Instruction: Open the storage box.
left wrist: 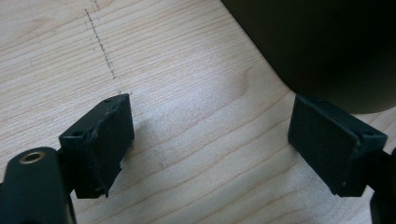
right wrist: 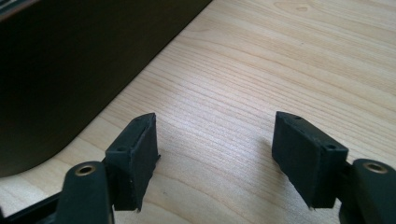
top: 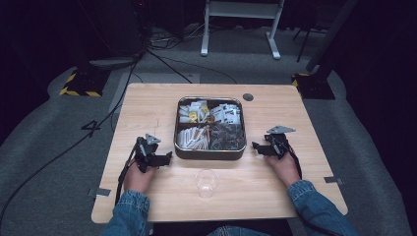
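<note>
two grippers parked low on the wooden table (top: 147, 98), one at each side of the metal tray (top: 210, 153). left gripper (top: 167, 158) just beside the tray's near left corner, jaws pointing toward it, standing wide apart with bare wood between the pads (left wrist: 105, 140); nothing held. right gripper (top: 255, 146) just beside the tray's right wall, likewise spread wide, bare wood between its pads (right wrist: 135, 158); nothing held. dark tray wall (left wrist: 327, 46) looming close at upper right in the left gripper view, and the same wall (right wrist: 70, 70) at upper left in the right gripper view. judged a ready stance: hands resting on the table, jaws opened beforehand and aimed inward, so either side can reach into the tray or brace it. tray split into four compartments: white and yellow packets (top: 194, 110) far left, white packets (top: 227, 114) far right, pale sachets or sticks (top: 193, 137) near left, dark packets (top: 227, 135) near right; sorted by kind, probably for quick picking. clear plastic cup (top: 206, 183) upright near the front edge, between the two forearms, apart from the tray; likely the place for whatever gets picked. round dark grommet (top: 248, 97) at the far edge. packet printing too small to read; no brand or writing legible anywhere. faint dotted pencil line (left wrist: 100, 42) on the wood in the left gripper view, no letters.
</note>
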Demonstrator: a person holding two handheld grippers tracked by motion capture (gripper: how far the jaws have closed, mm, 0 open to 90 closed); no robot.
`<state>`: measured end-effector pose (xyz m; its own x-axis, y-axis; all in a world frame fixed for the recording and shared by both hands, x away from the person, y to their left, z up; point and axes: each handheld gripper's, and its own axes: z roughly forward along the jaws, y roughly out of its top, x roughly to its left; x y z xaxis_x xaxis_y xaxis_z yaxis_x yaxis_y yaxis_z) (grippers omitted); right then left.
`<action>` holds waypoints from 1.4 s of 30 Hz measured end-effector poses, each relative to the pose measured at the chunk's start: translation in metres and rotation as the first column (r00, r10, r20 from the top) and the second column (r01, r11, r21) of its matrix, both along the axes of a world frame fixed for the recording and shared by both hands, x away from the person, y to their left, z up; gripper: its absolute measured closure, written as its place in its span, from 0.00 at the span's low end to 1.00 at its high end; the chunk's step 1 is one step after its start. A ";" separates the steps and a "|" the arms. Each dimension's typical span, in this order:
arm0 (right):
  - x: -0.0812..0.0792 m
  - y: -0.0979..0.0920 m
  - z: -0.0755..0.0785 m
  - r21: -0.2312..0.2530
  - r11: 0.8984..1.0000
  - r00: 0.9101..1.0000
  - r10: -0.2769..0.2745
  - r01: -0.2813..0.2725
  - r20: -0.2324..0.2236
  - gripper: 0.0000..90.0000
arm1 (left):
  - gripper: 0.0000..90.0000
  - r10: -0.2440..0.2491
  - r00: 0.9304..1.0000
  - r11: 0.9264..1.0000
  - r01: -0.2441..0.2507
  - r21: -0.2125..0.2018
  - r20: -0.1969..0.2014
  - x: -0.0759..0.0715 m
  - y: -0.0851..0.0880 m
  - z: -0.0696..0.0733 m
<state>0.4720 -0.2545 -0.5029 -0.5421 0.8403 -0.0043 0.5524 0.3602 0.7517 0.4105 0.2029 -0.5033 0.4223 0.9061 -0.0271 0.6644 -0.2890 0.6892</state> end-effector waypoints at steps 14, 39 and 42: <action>-0.001 0.004 0.000 -0.002 1.000 1.000 -0.007 0.007 -0.004 0.31 | 0.16 0.002 1.000 1.000 -0.002 0.002 0.000 0.002 -0.001 0.000; 0.002 0.005 0.007 0.089 0.994 0.994 -0.051 0.059 -0.096 0.45 | 0.19 0.013 1.000 1.000 -0.013 -0.002 0.005 0.001 -0.002 0.000; 0.000 0.008 0.012 0.113 0.993 0.994 -0.028 0.039 -0.102 0.50 | 0.19 0.013 1.000 1.000 -0.013 -0.002 0.005 0.001 -0.002 0.000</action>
